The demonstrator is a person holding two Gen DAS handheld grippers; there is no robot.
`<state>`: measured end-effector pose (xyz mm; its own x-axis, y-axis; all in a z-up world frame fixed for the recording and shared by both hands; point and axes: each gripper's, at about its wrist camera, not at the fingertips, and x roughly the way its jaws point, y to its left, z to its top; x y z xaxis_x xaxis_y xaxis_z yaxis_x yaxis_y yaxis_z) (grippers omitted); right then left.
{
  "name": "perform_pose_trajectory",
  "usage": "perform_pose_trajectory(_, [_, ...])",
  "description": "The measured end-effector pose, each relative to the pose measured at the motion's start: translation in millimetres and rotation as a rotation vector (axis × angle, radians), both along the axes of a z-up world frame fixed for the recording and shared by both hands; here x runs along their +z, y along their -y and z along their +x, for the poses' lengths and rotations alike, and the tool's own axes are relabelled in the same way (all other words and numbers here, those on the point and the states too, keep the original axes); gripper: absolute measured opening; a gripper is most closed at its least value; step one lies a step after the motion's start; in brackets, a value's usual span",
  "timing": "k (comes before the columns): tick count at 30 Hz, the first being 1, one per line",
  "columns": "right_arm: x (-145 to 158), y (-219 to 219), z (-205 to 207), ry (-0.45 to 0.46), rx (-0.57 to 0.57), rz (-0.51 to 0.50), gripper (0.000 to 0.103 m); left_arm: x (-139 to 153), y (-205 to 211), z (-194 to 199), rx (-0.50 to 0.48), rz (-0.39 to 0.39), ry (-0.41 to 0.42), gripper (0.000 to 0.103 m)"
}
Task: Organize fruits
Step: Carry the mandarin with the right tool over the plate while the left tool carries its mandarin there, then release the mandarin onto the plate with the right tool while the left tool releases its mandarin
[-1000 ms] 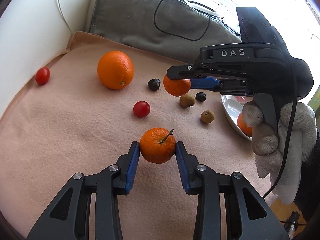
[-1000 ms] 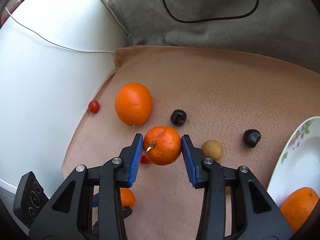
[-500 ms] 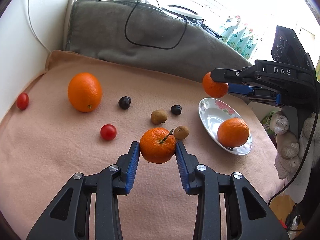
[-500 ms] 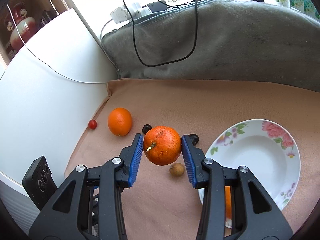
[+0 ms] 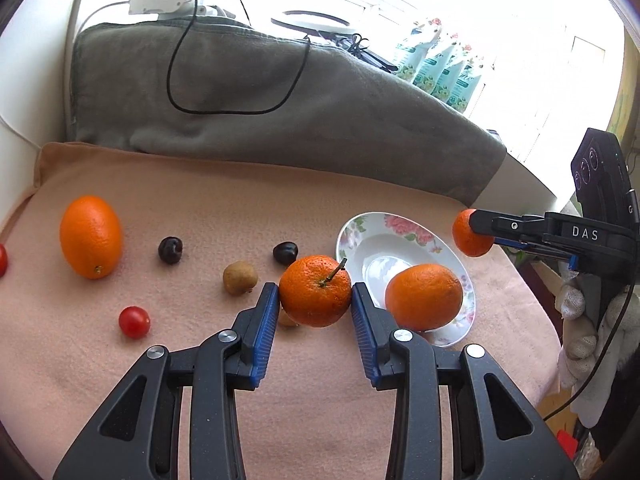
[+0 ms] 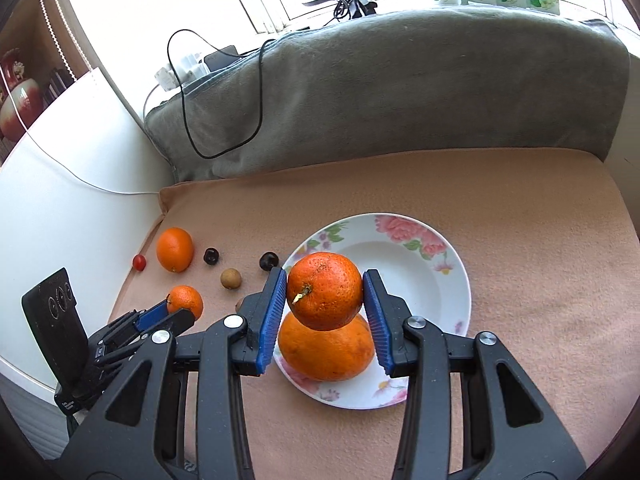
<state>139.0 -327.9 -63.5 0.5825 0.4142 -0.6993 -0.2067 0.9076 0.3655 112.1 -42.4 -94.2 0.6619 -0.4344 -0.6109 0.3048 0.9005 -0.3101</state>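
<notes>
The floral plate (image 6: 448, 280), at centre frame in the right wrist view, holds one orange (image 6: 326, 354). The right gripper (image 6: 325, 296) clamps a mandarin (image 6: 324, 296) above that orange. The left gripper (image 5: 315, 292) clamps a stemmed mandarin (image 5: 315, 291) left of the plate.

Right gripper (image 6: 325, 297): I carried my small stemmed orange mandarin (image 6: 324, 295) from above the loose fruit to over the floral white plate (image 6: 448, 280), above the orange there.
Left gripper (image 5: 315, 291): I drew my own stemmed mandarin (image 5: 315, 290) beside that plate's near rim.
</notes>
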Motion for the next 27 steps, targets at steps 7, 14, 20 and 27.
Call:
perform_pose_trajectory(7, [-15,30,-4,-0.031,-0.056,0.008,0.041,3,24,15,-0.043,-0.001,-0.001,0.035])
perform_pose_trajectory(14, [-29,43,-6,-0.059,-0.074,0.020,0.041,4,39,28,-0.058,-0.004,-0.015,0.035])
perform_pose_trajectory(20, [-36,48,-6,-0.073,-0.076,0.033,0.041,6,50,37,-0.077,-0.003,-0.023,0.035])
perform_pose_trajectory(27, [-41,49,-4,-0.087,-0.076,0.038,0.042,7,65,42,-0.106,0.011,-0.017,0.036])
